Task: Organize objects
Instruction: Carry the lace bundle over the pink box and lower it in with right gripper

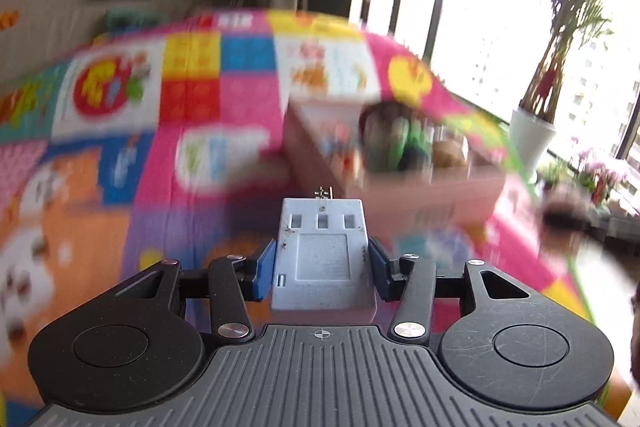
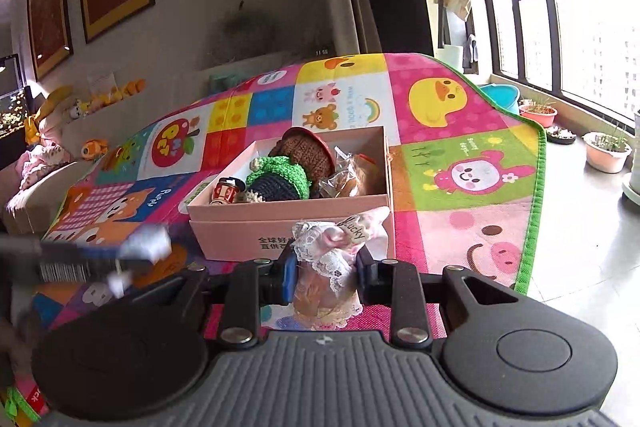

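My left gripper (image 1: 322, 269) is shut on a pale blue-grey plastic block (image 1: 323, 259) with three square holes, held above the play mat. My right gripper (image 2: 326, 275) is shut on a small lace-trimmed doll (image 2: 332, 259) with a tag reading "Lucky". Just beyond it stands an open pink cardboard box (image 2: 248, 227) holding a brown crocheted toy (image 2: 306, 151), a green and dark crocheted toy (image 2: 280, 177), a small red toy car (image 2: 224, 189) and a wrapped packet (image 2: 346, 179). The same box (image 1: 420, 195) shows blurred ahead and to the right in the left wrist view. The left gripper with its block (image 2: 146, 241) appears blurred at the left in the right wrist view.
A colourful patchwork play mat (image 2: 460, 155) covers the floor, its green edge (image 2: 536, 195) at the right. Beyond it are bare tiles with plant pots (image 2: 606, 151) along a window. A white planter with a tall plant (image 1: 532, 139) stands at the right. Stuffed toys (image 2: 96, 147) lie by the far wall.
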